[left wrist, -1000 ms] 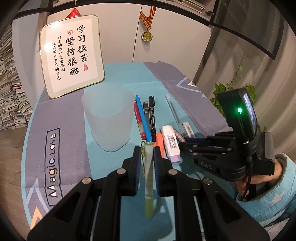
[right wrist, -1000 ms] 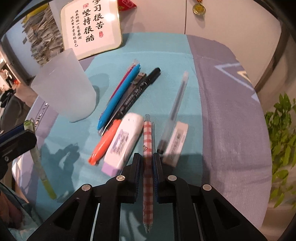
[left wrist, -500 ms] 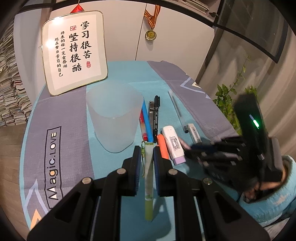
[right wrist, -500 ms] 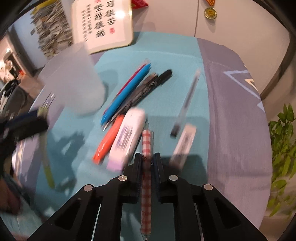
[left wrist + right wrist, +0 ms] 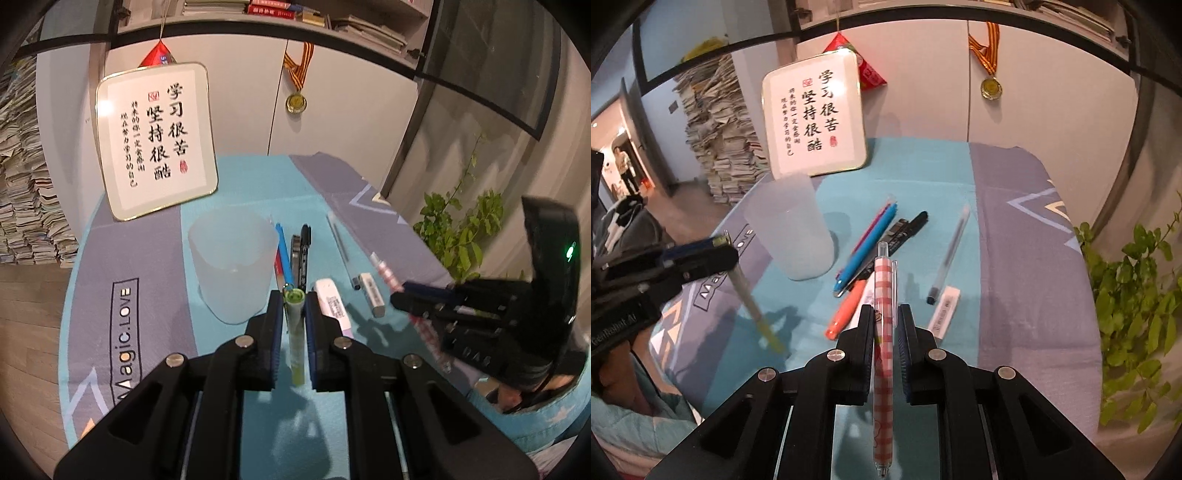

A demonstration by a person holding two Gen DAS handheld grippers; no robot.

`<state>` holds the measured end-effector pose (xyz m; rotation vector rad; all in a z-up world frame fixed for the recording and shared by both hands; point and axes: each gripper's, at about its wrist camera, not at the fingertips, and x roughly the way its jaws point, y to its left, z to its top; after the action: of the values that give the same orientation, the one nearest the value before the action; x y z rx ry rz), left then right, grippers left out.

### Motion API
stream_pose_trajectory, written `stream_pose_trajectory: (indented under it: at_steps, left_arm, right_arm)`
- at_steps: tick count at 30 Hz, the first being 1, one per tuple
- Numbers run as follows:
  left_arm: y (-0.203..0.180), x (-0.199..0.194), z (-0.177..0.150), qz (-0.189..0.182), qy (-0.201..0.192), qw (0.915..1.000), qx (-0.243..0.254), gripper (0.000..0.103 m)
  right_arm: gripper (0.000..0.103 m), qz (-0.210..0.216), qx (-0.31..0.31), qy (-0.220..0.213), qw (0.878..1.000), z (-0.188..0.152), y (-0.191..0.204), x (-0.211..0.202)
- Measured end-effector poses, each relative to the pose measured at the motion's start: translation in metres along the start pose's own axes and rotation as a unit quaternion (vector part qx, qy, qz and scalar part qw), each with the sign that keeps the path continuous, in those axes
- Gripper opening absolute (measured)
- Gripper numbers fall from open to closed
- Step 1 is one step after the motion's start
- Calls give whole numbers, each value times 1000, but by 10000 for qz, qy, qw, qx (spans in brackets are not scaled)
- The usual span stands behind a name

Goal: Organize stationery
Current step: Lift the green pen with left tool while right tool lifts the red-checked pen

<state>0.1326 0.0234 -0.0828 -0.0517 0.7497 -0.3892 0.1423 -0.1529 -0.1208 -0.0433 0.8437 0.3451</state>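
Jaws of the left gripper stand nearly together, clamped on a green pen that runs back along the fingers, its capped end toward the cup just ahead and to the left. From this left wrist view the gripper points steeply down over the tablecloth, teal with grey bands and the words "Magic.LOVE". To the right of the cup lie a blue pen, a black marker, a white corrector, a clear pen and an eraser. Further right the right gripper hangs above the cloth, a green light on its body, pinching a checked pen; a teal sleeve shows behind it. A framed calligraphy sign leans on the wall, with a medal beside it, a plant at right and stacked papers at left. In the right wrist view the right gripper tilts down, pads tight on the checked pen, which stands clear of the cloth. Beneath and ahead lie an orange marker, the blue pen, the black marker, the clear pen and the eraser. The cup stands upright at left, and the left gripper holds the green pen slanting down near it.
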Motion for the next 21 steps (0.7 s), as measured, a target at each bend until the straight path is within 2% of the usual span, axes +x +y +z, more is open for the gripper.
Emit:
stream_pose_trajectory:
  at_steps: [7,11,12,15,19,21]
  left_arm:
    - [6,-27,35,21,-557,9983,-163,7]
    - [12,-27,36,-33,-460,9987,-236,7]
    - [14,-23,30,-53,-372,9988,-303,7]
    - [11,11,4,-141,335,9987,-345,16]
    - [-2,60,-16,-283,1165,9925,-224,19]
    - [-4,74,-19,-163,1333,9908,-186,30]
  right_arm:
    - [13,19,-20,-159,9999,2,10,-8]
    - [13,10,-53,-199,9998,7,11,-10]
    - [13,24,-38,-160,9999,6,11,-9]
    - [13,78,56,-17,10000,-1,6,-2]
    - [13,100,154,104,9998,-6,2,4]
    - [13,63,118,108,9999,-8,1,2]
